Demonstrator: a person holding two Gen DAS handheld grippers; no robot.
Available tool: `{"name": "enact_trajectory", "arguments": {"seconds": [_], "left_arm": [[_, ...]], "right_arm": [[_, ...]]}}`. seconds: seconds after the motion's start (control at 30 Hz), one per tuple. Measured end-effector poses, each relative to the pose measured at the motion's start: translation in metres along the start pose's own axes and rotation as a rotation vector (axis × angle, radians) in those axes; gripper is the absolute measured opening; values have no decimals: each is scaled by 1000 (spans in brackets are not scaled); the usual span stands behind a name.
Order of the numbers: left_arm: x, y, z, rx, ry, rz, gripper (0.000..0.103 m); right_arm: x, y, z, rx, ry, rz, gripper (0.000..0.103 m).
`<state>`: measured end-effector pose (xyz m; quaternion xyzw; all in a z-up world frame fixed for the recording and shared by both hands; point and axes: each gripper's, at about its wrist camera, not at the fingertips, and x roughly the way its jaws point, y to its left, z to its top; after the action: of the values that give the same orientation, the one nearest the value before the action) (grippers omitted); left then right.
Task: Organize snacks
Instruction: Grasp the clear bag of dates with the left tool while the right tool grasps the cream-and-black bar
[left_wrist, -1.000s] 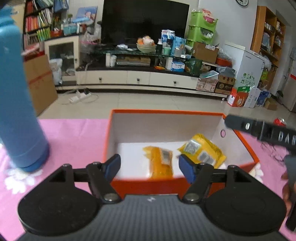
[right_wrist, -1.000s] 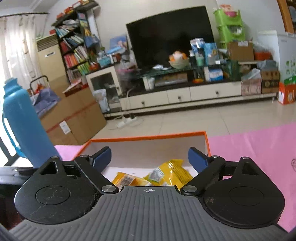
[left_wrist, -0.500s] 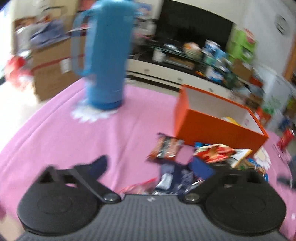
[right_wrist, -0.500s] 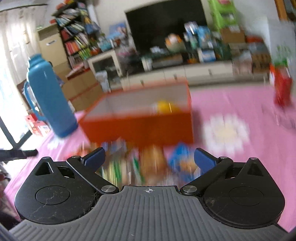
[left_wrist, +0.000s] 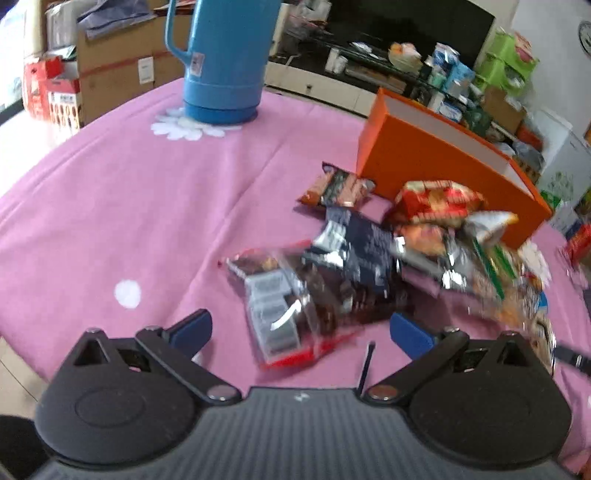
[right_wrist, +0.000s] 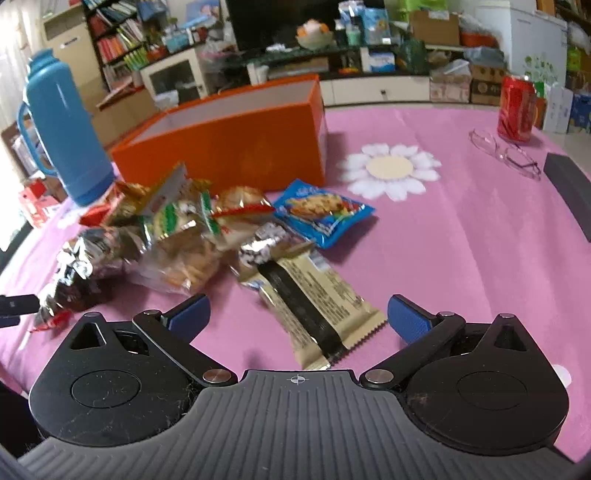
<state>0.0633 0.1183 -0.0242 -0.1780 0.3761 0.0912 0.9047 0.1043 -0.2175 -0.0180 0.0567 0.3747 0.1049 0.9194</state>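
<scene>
Left wrist view shows the left tongs (left_wrist: 300, 330) spread wide and empty, hovering just above a red-edged clear snack packet (left_wrist: 284, 314) at the near end of a heap of snacks (left_wrist: 388, 240) on the pink worktop (left_wrist: 129, 206). Right tongs (right_wrist: 297, 317) are equally wide and empty over a beige snack bar (right_wrist: 314, 295), with the orange box (right_wrist: 229, 144) beyond the heap and a blue flask (right_wrist: 66, 129) far left.

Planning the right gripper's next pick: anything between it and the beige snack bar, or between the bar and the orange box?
Nothing blocks the right gripper: it is open, and the beige snack bar lies right before its fingers. Toward the orange box, a silver wrapper touches the bar's far end and a blue packet lies beyond.
</scene>
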Motion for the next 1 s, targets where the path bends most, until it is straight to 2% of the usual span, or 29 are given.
{"name": "enact_trajectory", "arguments": {"seconds": [0.1,0.17,0.23,0.3,0.4,0.6,0.67,0.73,1.0], "left_arm": [[16,-1,11,-23,2,7,102],[28,-5,14,17,11,57,99],[34,-4,12,71,36,115,90],[30,2,7,94,33,101,70],[21,12,1,146,49,103,61],[7,8,-12,257,89,42,61],[8,6,-12,256,83,27,63],[10,4,-13,245,69,25,70],[11,3,-17,263,38,10,72]], "right_arm": [[9,-2,-2,-12,19,-14,101],[16,-2,-2,-15,40,-23,101],[23,-3,-2,-7,62,-16,101],[24,-3,-2,-3,62,-4,101],[27,-2,-1,-6,71,-8,101],[30,4,-3,-42,83,-3,101],[31,8,-4,-69,79,-11,101],[33,10,-5,-91,74,-21,101],[52,14,1,-168,46,-89,101]]}}
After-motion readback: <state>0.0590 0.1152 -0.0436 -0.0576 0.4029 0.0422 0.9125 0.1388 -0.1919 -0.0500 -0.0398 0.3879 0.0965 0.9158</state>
